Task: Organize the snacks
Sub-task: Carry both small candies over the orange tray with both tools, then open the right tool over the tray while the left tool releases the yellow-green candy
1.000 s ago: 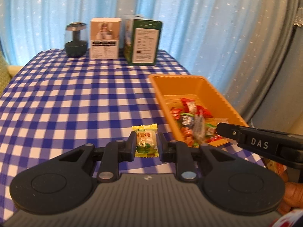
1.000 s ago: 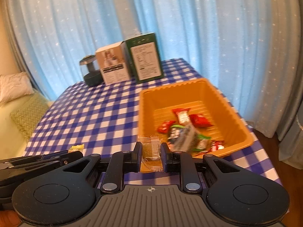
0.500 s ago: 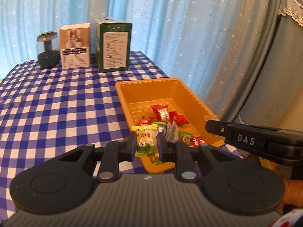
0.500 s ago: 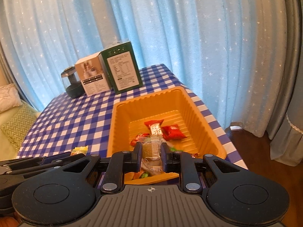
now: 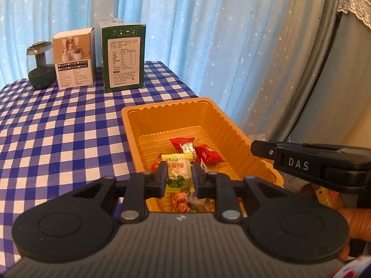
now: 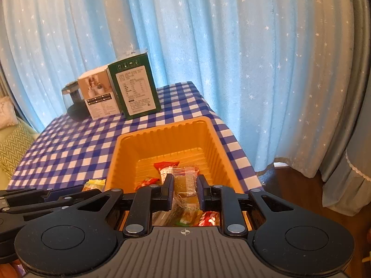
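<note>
An orange tray (image 5: pixel 162 113) (image 6: pixel 162 136) sits on the checked table and holds several wrapped snacks, among them red packets (image 5: pixel 206 154). My left gripper (image 5: pixel 179 173) is shut on a yellow-green candy packet (image 5: pixel 178 170) and holds it above the tray's near end. My right gripper (image 6: pixel 185 185) is shut on a clear-wrapped snack (image 6: pixel 186 183), also above the tray's near end. The right gripper shows at the right of the left wrist view (image 5: pixel 313 164). The left gripper and its candy (image 6: pixel 94 184) show at the lower left of the right wrist view.
At the table's far end stand a green box (image 5: pixel 123 56) (image 6: pixel 134 85), a white box (image 5: pixel 73 58) (image 6: pixel 98 96) and a dark glass-domed device (image 5: pixel 40 64). Blue starred curtains hang behind. The table's right edge (image 6: pixel 231 139) runs close beside the tray. A sofa cushion (image 6: pixel 14 143) lies left.
Both grippers have moved forward and to the right with their snacks, from over the tablecloth to above the tray's near end. Both stayed shut.
</note>
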A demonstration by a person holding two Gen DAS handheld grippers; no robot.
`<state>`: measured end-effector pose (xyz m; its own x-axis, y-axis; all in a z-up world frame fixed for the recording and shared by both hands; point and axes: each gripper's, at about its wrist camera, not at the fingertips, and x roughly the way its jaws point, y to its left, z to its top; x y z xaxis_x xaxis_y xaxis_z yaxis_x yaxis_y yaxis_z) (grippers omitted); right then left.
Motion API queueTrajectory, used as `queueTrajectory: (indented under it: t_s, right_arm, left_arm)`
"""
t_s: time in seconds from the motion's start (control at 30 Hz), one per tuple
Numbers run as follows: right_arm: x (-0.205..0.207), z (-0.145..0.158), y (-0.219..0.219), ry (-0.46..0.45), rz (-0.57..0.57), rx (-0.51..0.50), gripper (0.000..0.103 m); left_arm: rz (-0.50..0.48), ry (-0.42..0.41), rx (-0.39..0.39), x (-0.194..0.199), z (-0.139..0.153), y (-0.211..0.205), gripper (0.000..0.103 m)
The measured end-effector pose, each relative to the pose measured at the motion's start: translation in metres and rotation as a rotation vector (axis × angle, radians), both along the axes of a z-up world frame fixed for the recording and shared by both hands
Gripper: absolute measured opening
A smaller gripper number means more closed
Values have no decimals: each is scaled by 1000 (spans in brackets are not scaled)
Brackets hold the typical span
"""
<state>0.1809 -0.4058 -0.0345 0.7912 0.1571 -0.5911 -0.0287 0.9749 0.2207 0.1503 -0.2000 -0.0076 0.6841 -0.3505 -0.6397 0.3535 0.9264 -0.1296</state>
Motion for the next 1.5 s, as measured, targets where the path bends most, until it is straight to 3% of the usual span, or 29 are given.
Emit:
queueTrajectory:
  t_s: [0.4,0.77,0.9,1.03,1.5]
  right_arm:
    - [49,-24,-1,51,61,-42,21]
    - [66,-36,2,74,59,-35,21]
    - [65,-38,3,79,58,-25,21]
    - [64,-39,3,83,57,-18,21]
    - [68,-34,9,75,67,-8,21]
  left_arm:
    - [9,53,24,48,-30,-13,20]
    - [-3,59,24,70,-38,-20,20]
    - [2,48,30,72,-39,-19,21]
    - [-1,38,46,67,-40,-12,33]
    - [17,15,62,46,-40,7,33]
